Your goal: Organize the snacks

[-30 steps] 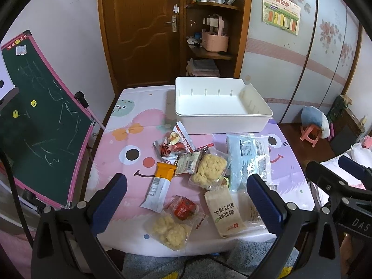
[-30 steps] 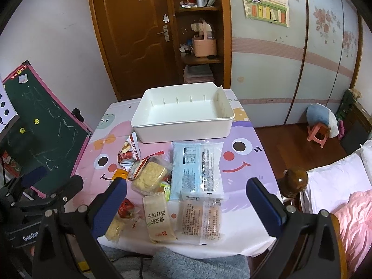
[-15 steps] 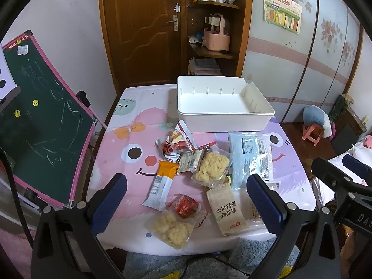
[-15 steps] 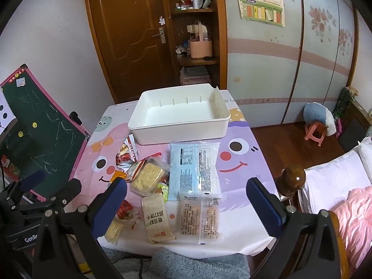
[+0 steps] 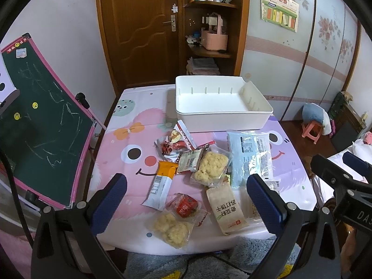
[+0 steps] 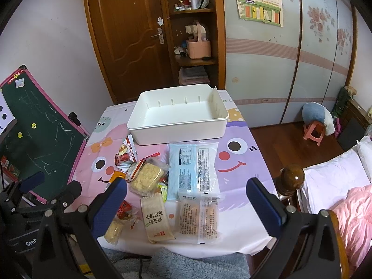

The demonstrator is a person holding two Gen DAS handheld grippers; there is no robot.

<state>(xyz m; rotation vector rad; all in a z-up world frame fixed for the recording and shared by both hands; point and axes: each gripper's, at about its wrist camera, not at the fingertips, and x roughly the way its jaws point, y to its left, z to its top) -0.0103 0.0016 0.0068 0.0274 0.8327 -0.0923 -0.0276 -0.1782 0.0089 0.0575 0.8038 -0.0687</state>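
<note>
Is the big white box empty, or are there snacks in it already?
Empty. The white box shows only its bare white floor and ribbed walls in both views. All the snack packets lie on the tablecloth in front of it.

Snack packets (image 5: 210,169) crowd approach to bin (image 5: 220,102)

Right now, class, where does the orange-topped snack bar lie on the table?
In the left wrist view, the orange-topped snack bar lies left of the snack pile, beside the small red packet.
</note>
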